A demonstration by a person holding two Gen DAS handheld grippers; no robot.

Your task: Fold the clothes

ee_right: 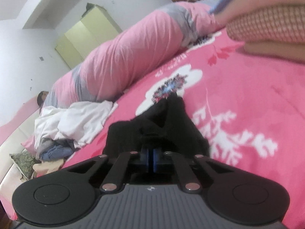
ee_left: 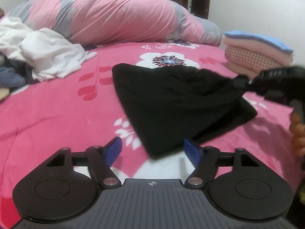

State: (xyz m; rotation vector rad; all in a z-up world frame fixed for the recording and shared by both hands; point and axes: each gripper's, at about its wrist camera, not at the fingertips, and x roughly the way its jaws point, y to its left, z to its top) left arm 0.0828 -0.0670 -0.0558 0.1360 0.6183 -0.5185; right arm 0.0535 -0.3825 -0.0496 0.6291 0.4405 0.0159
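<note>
My jaws on the left gripper [ee_left: 152, 150] are wide open, just above the near corner of the black cloth [ee_left: 171, 103]. My right gripper [ee_right: 150, 160] has its jaws pinched tight on the cloth's far side, lifting it off the pink bed [ee_left: 57, 114]. The cloth hides my right fingertips. The pile of clothes [ee_left: 38, 57] looks blurry.

My tongs' matt black plastic arms carry shiny metal pins [ee_left: 110, 181]. The black garment [ee_left: 171, 103] looks soft, matt knit; the pink bedsheet [ee_left: 57, 118] looks fleecy, the quilt [ee_left: 118, 17] smooth, creased cotton.
</note>
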